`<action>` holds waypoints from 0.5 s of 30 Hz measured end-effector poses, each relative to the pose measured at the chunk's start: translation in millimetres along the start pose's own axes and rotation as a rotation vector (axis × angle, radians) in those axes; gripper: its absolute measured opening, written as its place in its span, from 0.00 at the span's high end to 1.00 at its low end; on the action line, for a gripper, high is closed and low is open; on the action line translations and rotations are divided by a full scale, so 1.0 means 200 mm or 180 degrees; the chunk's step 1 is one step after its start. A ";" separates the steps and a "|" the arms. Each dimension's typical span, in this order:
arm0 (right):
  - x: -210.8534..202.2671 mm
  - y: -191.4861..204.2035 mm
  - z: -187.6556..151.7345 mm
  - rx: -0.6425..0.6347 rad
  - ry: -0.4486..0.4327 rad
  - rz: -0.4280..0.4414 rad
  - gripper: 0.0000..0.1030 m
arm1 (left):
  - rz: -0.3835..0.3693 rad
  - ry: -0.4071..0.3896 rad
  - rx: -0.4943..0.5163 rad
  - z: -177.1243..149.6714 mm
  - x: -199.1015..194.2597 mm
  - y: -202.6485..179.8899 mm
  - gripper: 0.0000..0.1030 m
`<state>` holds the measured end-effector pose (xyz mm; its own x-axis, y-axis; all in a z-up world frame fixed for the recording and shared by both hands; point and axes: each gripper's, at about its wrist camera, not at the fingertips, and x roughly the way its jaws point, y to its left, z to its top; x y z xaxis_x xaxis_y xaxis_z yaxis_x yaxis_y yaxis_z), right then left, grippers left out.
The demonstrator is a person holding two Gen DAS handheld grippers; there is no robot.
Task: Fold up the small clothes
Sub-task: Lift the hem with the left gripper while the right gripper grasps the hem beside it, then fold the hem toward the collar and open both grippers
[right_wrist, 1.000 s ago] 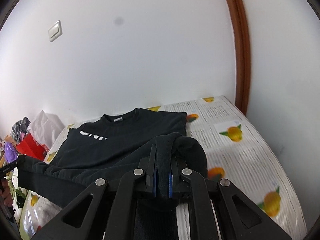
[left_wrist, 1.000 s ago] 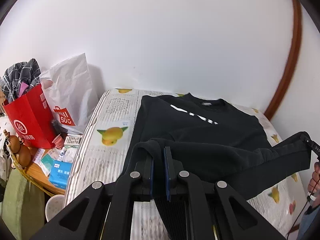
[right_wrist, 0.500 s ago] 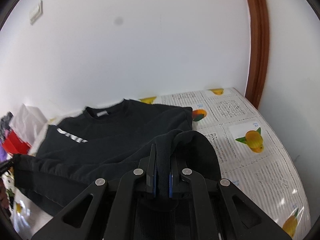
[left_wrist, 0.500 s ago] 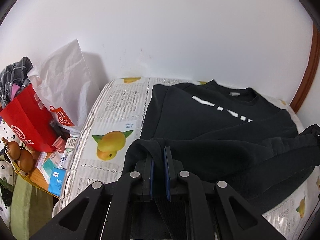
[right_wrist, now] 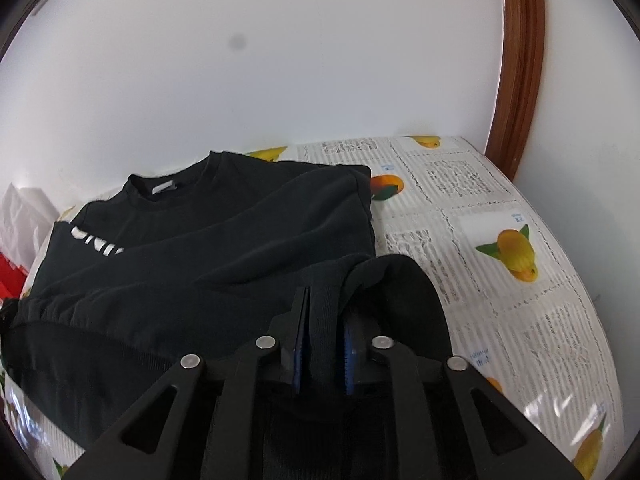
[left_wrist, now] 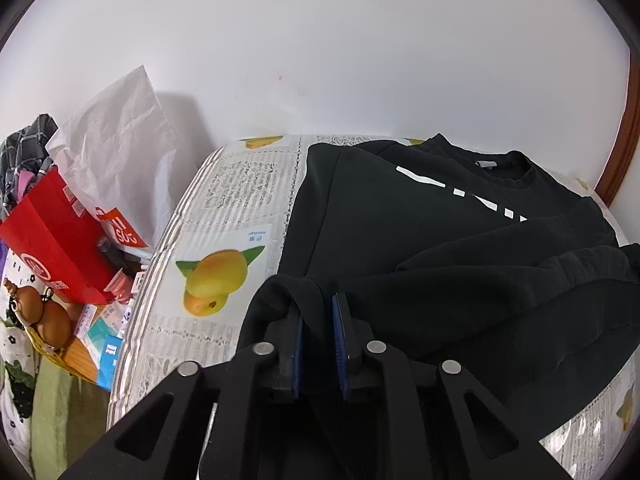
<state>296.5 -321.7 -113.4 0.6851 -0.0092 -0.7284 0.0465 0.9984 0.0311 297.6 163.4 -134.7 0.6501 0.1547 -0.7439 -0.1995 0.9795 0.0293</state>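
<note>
Left wrist view: black cotton sweatshirt (left_wrist: pixel 400 220) with partly hidden white lettering lies on the mango-print bed cover (left_wrist: pixel 224 240), collar toward 1 o'clock. Left claw (left_wrist: pixel 318 320) and right claw (right_wrist: pixel 323 320) each pinch its hem.

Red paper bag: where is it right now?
In the left wrist view the red paper bag stands at far left, off the mattress, in front of the white plastic bag; the right wrist view shows only a red sliver.

Left hand-held gripper (left_wrist: pixel 318 312), right hand-held gripper (right_wrist: pixel 322 304): both clamped.
</note>
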 end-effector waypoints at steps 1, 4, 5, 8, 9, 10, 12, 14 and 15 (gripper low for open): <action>-0.02 0.00 -0.01 -0.0022 0.0009 -0.0012 0.77 | -0.0005 0.0010 -0.0007 0.00 -0.01 0.00 0.82; -0.12 -0.01 -0.05 -0.0116 -0.0009 0.0001 0.67 | -0.0056 -0.0011 -0.0023 -0.02 -0.07 0.02 0.66; -0.17 -0.02 -0.07 -0.0142 -0.0041 -0.0010 0.64 | -0.0078 -0.0022 -0.0048 -0.03 -0.10 0.03 0.62; -0.28 -0.07 -0.12 -0.0149 -0.0109 -0.0008 0.60 | -0.0190 -0.0017 -0.0126 -0.08 -0.18 0.08 0.55; -0.33 -0.10 -0.15 -0.0164 -0.0126 -0.0071 0.60 | -0.0218 -0.0016 -0.0146 -0.10 -0.21 0.10 0.51; -0.36 -0.12 -0.17 -0.0178 -0.0137 -0.0116 0.60 | -0.0225 -0.0024 -0.0156 -0.12 -0.23 0.12 0.49; -0.42 -0.16 -0.21 -0.0193 -0.0149 -0.0201 0.59 | -0.0208 -0.0033 -0.0190 -0.17 -0.28 0.17 0.45; -0.45 -0.21 -0.25 -0.0154 -0.0105 -0.0203 0.57 | -0.0214 0.0006 -0.0258 -0.23 -0.30 0.23 0.44; -0.46 -0.23 -0.27 -0.0129 -0.0079 -0.0201 0.56 | -0.0242 0.0031 -0.0299 -0.26 -0.31 0.26 0.43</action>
<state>192.3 -363.4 -85.6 0.6996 -0.0733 -0.7108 0.0611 0.9972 -0.0426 208.6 198.6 -121.9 0.6588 0.0788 -0.7482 -0.2181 0.9718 -0.0897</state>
